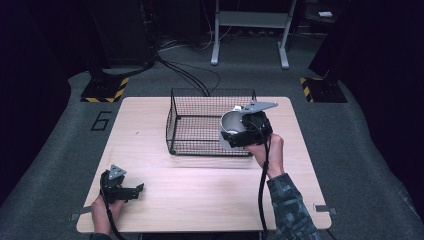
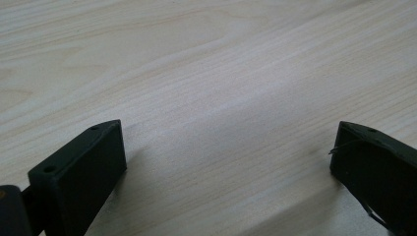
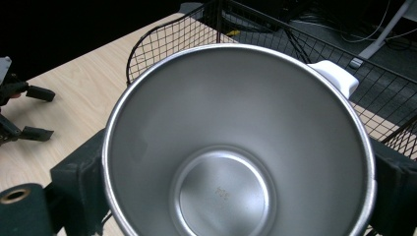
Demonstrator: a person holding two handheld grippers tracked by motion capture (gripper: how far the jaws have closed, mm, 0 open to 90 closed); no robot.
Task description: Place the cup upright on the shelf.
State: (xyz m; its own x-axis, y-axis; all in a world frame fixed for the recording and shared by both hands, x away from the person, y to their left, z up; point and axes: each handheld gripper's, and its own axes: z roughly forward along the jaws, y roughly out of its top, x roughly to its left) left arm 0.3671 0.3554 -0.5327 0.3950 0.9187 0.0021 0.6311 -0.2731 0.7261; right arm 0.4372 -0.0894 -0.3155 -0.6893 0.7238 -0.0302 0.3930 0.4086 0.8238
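High view: wooden table (image 1: 200, 200), wire basket (image 1: 210, 122) sitting toward twelve o'clock of its middle.
Right gripper (image 1: 246, 131): at about two o'clock from table centre, up at the basket's near right corner, jaws clamped on the steel cup (image 1: 231, 129).
Steel cup: off the table, tilted on its side, mouth turned toward nine o'clock, hanging over the basket's front rim.
Right gripper view: straight down into the cup (image 3: 231, 147), bare shiny bottom, nothing inside; a black jaw pressed against each flank; white handle (image 3: 337, 76) poking out at two o'clock; basket mesh (image 3: 275, 29) behind.
Left gripper (image 1: 131, 191): parked at seven o'clock near the table's front left corner, jaws spread wide, holding nothing.
Left gripper view: bare wood grain (image 2: 221, 98) between the two parted jaws.
Done so far, by the look of it: cup grasped, lifted, carried to the basket.
Left to do, most likely: clear the rim, lower inside, let go.
Progress: past halfway, a judgement only.
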